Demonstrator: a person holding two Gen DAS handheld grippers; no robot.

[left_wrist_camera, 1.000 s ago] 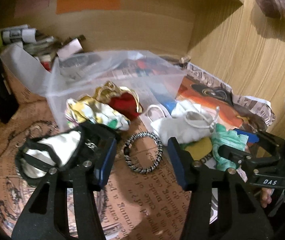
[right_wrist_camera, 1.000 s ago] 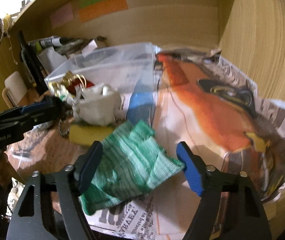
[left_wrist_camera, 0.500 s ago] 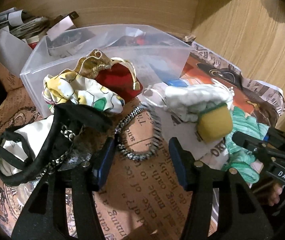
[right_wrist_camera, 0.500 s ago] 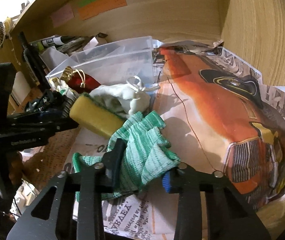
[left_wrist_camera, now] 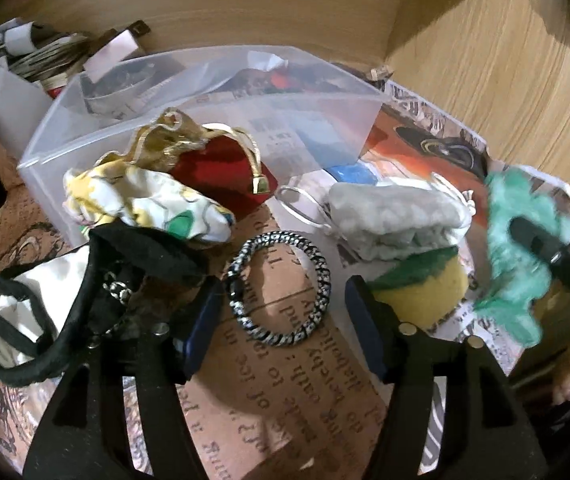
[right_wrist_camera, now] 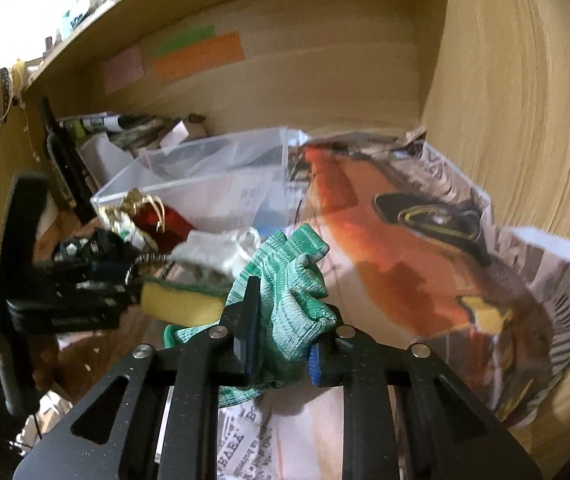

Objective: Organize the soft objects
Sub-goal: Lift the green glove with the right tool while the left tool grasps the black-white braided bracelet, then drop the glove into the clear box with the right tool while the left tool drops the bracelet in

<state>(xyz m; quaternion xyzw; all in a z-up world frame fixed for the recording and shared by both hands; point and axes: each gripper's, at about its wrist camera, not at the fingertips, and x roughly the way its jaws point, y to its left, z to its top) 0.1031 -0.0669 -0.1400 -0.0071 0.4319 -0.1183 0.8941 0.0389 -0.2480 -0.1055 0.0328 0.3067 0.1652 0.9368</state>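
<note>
Your right gripper [right_wrist_camera: 281,346] has its jaws closed tight on the green-and-white knitted cloth [right_wrist_camera: 289,280], bunched and lifted clear of the printed newspaper sheet [right_wrist_camera: 425,248]; in the left wrist view it hangs blurred at three o'clock. Your left gripper [left_wrist_camera: 281,320] stands wide open and holds nothing, its fingers either side of the black-and-white braided ring [left_wrist_camera: 279,288] lying flat on brown printed paper.

You look to be at an early stage: the clear plastic bin [left_wrist_camera: 189,80] at twelve o'clock shows no soft goods that I can make out inside, though its frosted walls hide much. Left outside, by my reading: the yellow foam sponge with a green scouring face [left_wrist_camera: 421,284] at two o'clock, the nubbly grey-white drawstring pouch [left_wrist_camera: 397,212] resting on it, the glossy red pouch with gold trim [left_wrist_camera: 221,168] against the bin's front wall, the yellow-and-white floral fabric scrunchie [left_wrist_camera: 145,200] at eleven, and the limp black-trimmed white fabric piece [left_wrist_camera: 37,304] at nine
</note>
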